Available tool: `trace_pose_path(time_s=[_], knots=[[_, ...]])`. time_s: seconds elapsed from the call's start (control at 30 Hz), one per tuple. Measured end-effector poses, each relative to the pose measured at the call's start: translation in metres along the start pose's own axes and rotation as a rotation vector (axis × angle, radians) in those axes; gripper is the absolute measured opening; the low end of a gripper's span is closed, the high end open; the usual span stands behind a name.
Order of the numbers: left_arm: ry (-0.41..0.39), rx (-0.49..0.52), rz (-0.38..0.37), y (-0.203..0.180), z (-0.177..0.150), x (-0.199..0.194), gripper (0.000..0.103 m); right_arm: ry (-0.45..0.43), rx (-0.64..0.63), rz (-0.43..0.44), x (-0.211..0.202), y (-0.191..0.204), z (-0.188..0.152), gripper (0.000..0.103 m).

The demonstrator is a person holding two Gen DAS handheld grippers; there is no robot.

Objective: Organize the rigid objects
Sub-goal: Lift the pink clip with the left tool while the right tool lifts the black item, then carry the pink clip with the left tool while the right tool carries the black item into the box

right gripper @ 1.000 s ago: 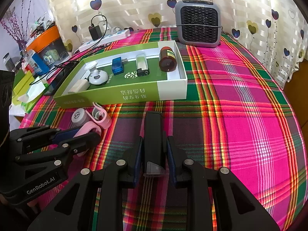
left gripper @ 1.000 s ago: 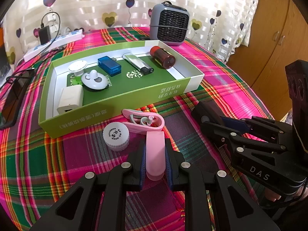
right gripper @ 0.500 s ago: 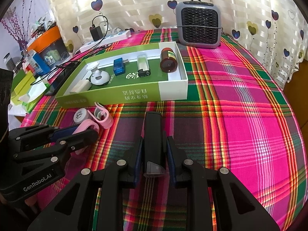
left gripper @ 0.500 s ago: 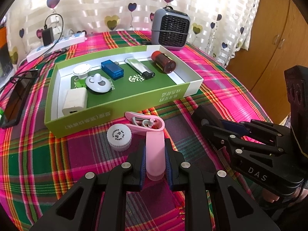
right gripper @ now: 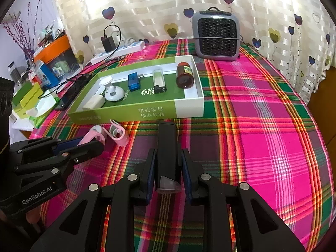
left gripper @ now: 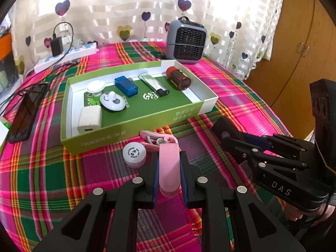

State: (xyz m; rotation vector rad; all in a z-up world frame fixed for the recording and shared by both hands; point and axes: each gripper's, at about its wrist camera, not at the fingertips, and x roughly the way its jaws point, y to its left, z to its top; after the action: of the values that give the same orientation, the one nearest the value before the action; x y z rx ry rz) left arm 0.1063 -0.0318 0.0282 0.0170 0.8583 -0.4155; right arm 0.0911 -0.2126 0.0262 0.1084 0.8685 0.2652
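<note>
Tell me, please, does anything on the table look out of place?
Yes. A white bottle cap and a second pink clip lie loose on the cloth in front of the green tray, while similar small things sit inside it. Nothing looks spilled or broken.

A tray (left gripper: pixel 134 129) sits mid-bench (right gripper: pixel 262 130) with a heater (left gripper: pixel 185 42) behind it at one o'clock and a power strip (left gripper: pixel 67 55) at eleven. In the tray, from nine toward three, lie a charger (left gripper: pixel 89 118), two round caps (left gripper: pixel 112 101), a USB stick (left gripper: pixel 126 86), a lighter (left gripper: pixel 153 85) and a bottle (left gripper: pixel 178 78). Just before the tray at six lie a bottle cap (left gripper: pixel 134 154) and, to its right, a clip (left gripper: pixel 157 138). A phone (left gripper: pixel 26 113) lies left of the tray at nine.
</note>
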Motion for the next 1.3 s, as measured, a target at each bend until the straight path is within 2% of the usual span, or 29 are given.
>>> trace_pose_path(time_s=[0.3,0.63,0.97,1.3], knots=[[-0.023,-0.004,0.006,0.001,0.008,-0.008,0.017,-0.035,-0.003,0.011,-0.01,-0.001,0.009,0.024],[-0.047,-0.027,0.01,0.01,0.026,-0.008,0.017,-0.043,-0.038,0.041,-0.007,0.002,0.035,0.024],[-0.064,-0.046,0.023,0.022,0.05,0.005,0.017,-0.015,-0.056,0.113,0.017,0.003,0.076,0.024],[-0.048,-0.073,0.021,0.03,0.064,0.027,0.017,0.017,-0.062,0.075,0.052,-0.001,0.108,0.024]])
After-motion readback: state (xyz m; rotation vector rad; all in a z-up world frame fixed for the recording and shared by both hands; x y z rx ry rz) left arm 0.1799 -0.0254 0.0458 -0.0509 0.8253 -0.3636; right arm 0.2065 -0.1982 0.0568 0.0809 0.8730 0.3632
